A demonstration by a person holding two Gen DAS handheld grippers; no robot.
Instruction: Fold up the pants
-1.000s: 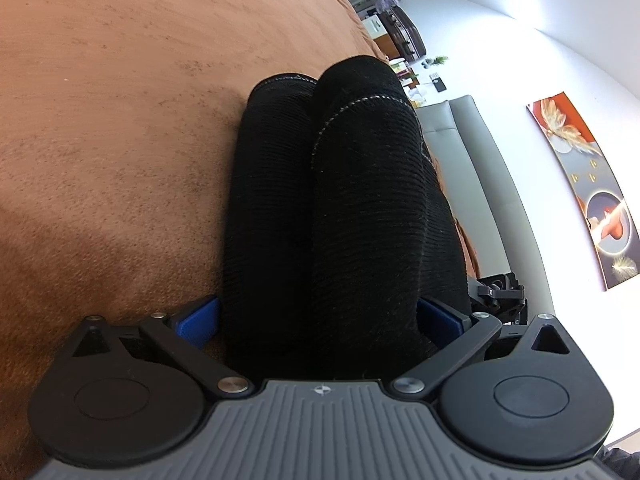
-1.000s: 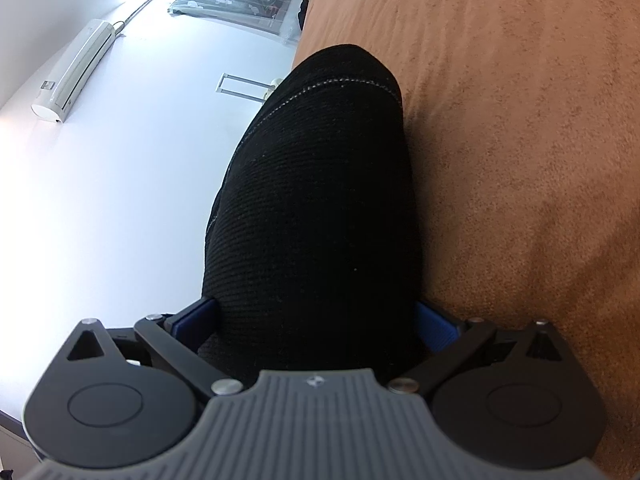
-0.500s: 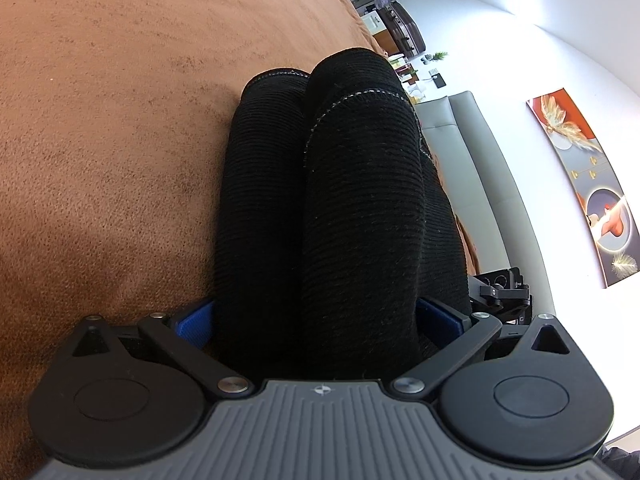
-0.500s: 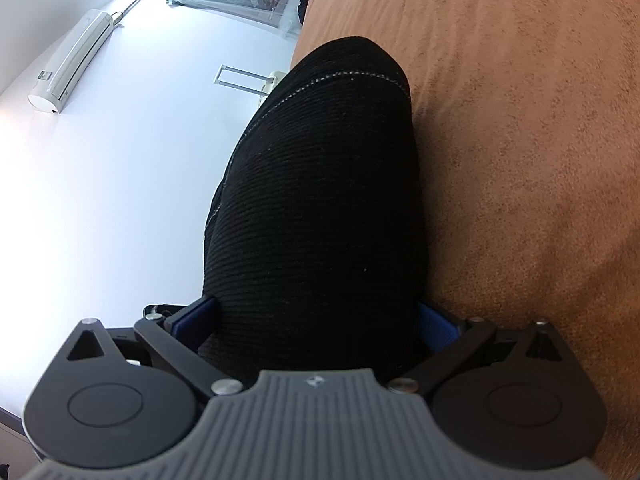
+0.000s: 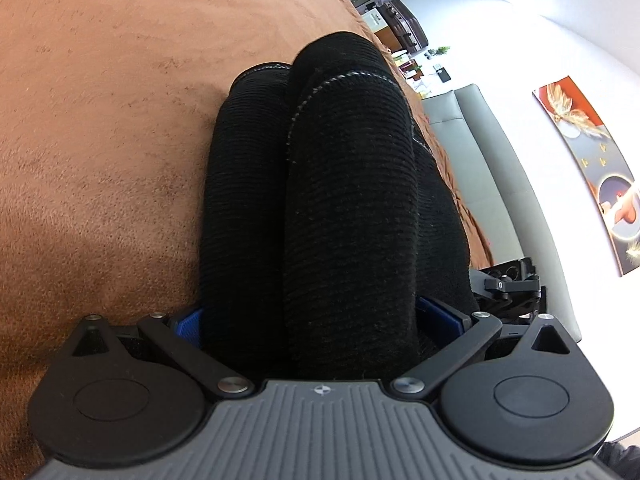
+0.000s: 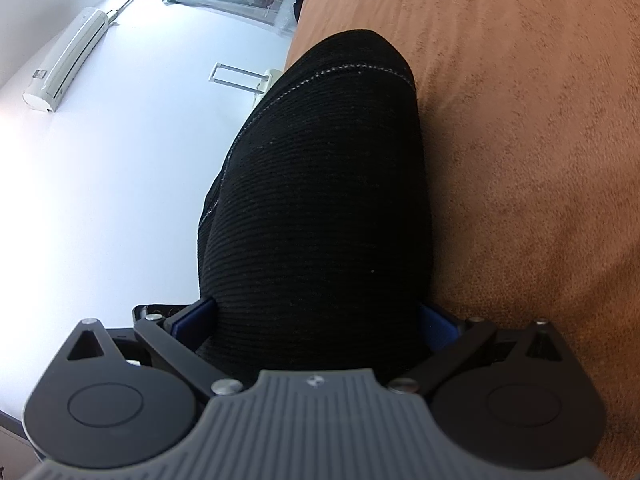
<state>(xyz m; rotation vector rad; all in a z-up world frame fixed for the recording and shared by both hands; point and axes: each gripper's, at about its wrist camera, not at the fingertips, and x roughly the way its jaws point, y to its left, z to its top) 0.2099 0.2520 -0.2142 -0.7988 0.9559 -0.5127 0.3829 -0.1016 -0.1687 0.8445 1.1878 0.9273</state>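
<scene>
Left wrist: my left gripper (image 5: pixel 310 320) clamped on black pants (image 5: pixel 332 200), two thick folds bunched between blue pads (image 5: pixel 190 326), brown blanket (image 5: pixel 100 120) on left side, grey sofa (image 5: pixel 472 152) beyond.
Right wrist: my right gripper (image 6: pixel 316 320) gripping pants (image 6: pixel 316 200) too, single rounded fold, blanket (image 6: pixel 520 120) right, wall AC unit (image 6: pixel 66 60) upper left.

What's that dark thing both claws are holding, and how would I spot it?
Find the wide brown blanket. Over it hang the black ribbed pants, bunched between each gripper's blue fingers. They are the only black cloth there, with a pale stitched hem.
</scene>
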